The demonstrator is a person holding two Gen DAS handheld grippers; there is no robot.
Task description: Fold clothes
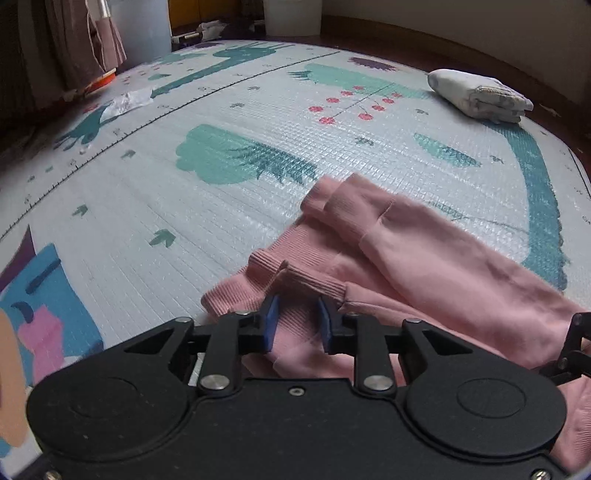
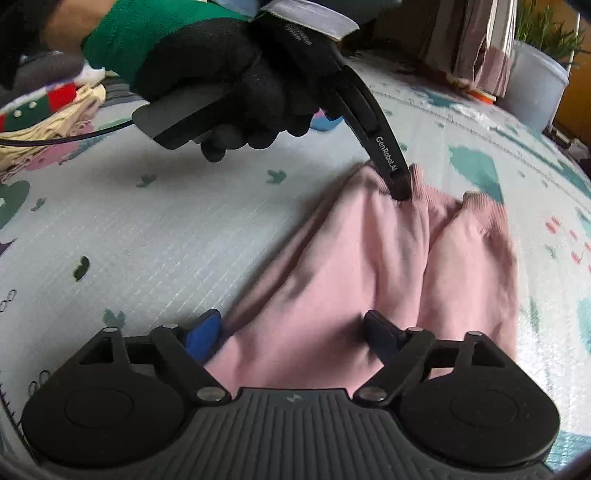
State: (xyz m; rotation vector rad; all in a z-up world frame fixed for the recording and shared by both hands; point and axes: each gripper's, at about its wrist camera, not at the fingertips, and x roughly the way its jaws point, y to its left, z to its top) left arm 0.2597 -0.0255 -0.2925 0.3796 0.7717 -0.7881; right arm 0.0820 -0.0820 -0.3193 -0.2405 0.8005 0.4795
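Note:
A pink garment [image 1: 424, 258] with ribbed cuffs lies folded lengthwise on the patterned play mat [image 1: 221, 184]. My left gripper [image 1: 297, 306] hovers low over a ribbed cuff [image 1: 295, 280]. Its blue pads [image 1: 271, 325] stand a small way apart, with cloth lying flat under the gap and nothing pinched. In the right wrist view a gloved hand [image 2: 221, 74] holds the left gripper [image 2: 400, 188], whose tip rests at the far ribbed edge of the garment [image 2: 369, 258]. My right gripper [image 2: 291, 321] is wide open at the near end, one finger on each side of the cloth.
A folded white cloth [image 1: 480, 96] lies at the mat's far right. A white bucket [image 1: 291, 14], curtains [image 1: 74, 44] and crumpled plastic [image 1: 125, 103] border the far side. A pile of clothes [image 2: 48, 110] and a potted plant [image 2: 535, 81] sit at the mat's edges.

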